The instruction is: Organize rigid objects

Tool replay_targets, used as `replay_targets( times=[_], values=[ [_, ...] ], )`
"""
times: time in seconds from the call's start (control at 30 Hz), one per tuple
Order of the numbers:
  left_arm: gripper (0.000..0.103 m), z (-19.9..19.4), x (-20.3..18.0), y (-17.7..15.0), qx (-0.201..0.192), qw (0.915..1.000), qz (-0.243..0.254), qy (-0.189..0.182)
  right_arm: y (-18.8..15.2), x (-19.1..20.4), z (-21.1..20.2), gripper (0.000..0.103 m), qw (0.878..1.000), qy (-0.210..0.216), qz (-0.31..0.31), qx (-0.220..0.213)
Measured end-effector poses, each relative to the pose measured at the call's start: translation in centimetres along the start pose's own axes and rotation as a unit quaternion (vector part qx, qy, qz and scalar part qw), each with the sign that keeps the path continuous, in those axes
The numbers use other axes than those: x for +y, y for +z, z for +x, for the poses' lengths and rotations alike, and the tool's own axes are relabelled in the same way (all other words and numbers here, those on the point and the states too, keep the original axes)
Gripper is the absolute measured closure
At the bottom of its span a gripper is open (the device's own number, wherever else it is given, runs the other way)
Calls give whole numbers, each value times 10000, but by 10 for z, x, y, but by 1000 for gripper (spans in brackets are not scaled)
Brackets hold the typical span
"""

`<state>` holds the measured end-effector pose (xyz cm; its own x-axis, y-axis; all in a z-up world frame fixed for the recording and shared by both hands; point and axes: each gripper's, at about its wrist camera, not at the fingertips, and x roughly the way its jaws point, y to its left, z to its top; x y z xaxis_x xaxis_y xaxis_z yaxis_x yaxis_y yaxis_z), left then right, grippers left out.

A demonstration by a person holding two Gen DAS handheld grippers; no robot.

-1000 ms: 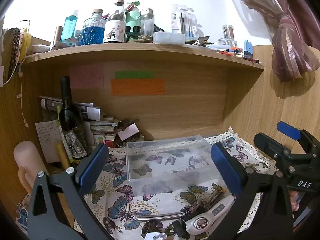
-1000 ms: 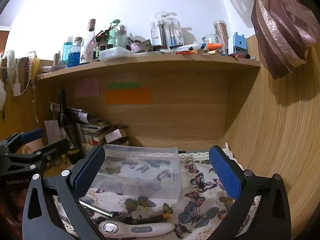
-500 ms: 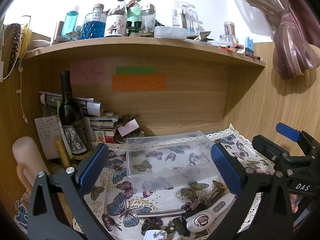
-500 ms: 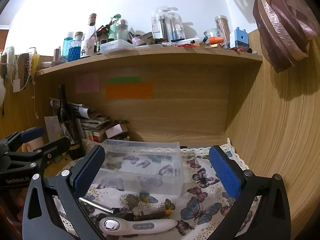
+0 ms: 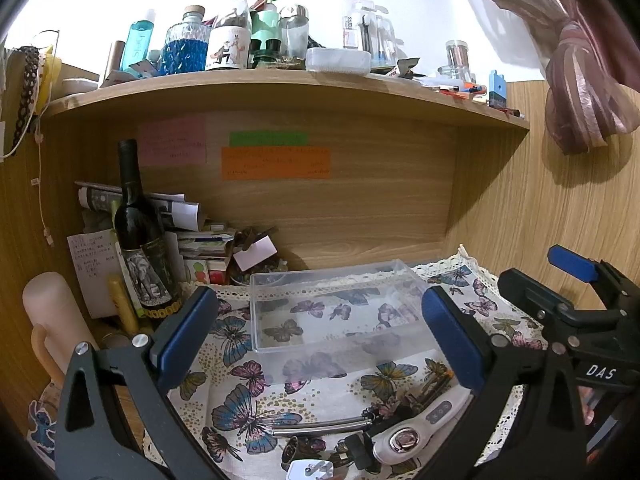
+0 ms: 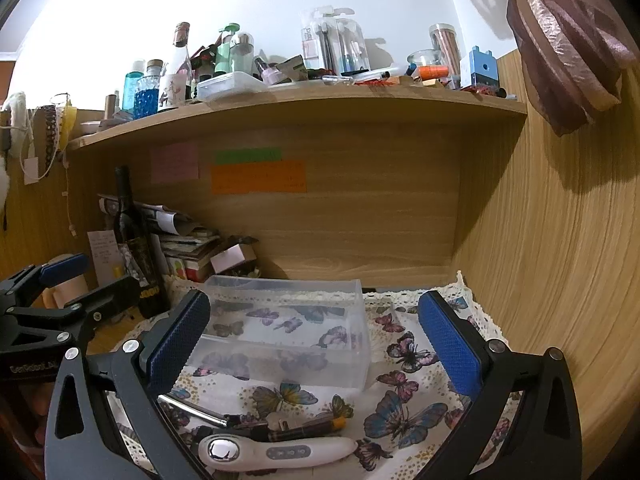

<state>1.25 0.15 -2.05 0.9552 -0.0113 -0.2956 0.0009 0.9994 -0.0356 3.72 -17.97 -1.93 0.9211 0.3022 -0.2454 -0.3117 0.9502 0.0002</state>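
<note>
Right wrist view: butterfly-print cloth (image 6: 404, 412) covers the surface beneath a cluttered shelf (image 6: 320, 106).

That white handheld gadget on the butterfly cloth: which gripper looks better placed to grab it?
Probably the right gripper. The white gadget lies squarely between its open fingers, close below. For the left gripper, it sits off to the right.

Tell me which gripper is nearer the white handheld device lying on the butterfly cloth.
Right, by a little. The white handheld device lies low between the right gripper's fingers; the left gripper has it under its right finger.
</note>
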Motion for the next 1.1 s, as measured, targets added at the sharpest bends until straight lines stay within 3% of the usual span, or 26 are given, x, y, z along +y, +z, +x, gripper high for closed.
replay_targets(
  times=[1.1],
  values=[
    [0, 2, -5, 0, -36, 10000, -3, -7, 0, 2, 0, 0, 10000, 54, -33, -5]
  ],
)
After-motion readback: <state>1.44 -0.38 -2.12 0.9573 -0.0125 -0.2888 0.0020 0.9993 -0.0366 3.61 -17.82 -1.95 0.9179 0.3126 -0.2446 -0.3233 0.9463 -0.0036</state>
